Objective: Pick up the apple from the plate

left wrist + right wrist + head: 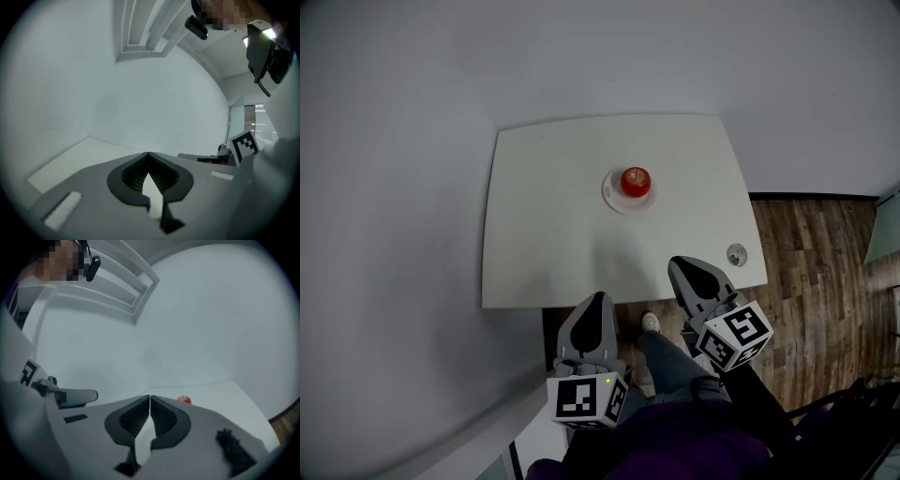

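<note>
A red apple [636, 181] sits on a small white plate [614, 199] near the middle of a white table [544, 225]. Both grippers hang short of the table's near edge, well apart from the apple. In the head view my left gripper [597, 298] is at the lower middle and my right gripper [678, 263] is to its right, over the table's near edge. Each has its jaws together with nothing between them. The right gripper view shows the apple [184, 400] small, just past the right jaw. In the left gripper view the shut tips [148, 153] face the bare table; no apple shows.
A small round grey object [737, 253] lies at the table's near right corner. Grey walls close in behind and to the left of the table. Wooden floor [825, 281] lies to the right. The person's leg and shoe [650, 322] show below the table edge.
</note>
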Available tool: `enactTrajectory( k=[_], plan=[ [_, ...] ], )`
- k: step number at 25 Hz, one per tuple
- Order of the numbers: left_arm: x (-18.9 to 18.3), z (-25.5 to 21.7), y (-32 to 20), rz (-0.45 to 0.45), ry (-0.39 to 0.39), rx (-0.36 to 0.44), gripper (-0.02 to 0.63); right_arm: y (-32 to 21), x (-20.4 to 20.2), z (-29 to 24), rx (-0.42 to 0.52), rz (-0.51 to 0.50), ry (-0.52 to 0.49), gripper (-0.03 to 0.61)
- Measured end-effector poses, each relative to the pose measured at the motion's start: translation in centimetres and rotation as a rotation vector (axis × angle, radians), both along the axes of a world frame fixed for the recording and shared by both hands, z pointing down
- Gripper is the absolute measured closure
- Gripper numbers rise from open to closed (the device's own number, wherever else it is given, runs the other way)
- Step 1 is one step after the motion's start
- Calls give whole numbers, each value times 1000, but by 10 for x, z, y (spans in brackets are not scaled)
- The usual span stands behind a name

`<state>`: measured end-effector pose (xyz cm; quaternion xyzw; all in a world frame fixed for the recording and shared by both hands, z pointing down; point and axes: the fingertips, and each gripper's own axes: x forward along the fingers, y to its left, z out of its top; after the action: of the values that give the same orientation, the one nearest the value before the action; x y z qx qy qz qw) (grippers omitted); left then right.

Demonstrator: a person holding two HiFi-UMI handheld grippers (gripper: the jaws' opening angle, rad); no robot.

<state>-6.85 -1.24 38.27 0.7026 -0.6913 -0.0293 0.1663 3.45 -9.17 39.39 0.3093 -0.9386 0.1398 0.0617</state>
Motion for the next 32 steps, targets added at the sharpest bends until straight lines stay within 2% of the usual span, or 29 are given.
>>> enactTrajectory(
  k=[8, 16, 21, 32],
  plan=[
    [-5, 28, -78, -64, 43, -88, 607, -95, -21, 24, -27, -86, 65, 568],
    [-13, 48, -124, -119, 62, -145, 588, -144, -36, 53, -39, -201, 141, 563],
    [-22, 50, -134, -127, 65, -163, 581, -163, -49, 71, -54, -234, 209, 479],
    [-48, 47, -147, -92, 69, -162, 584, -202, -73, 113, -44, -187, 395, 330]
  ],
)
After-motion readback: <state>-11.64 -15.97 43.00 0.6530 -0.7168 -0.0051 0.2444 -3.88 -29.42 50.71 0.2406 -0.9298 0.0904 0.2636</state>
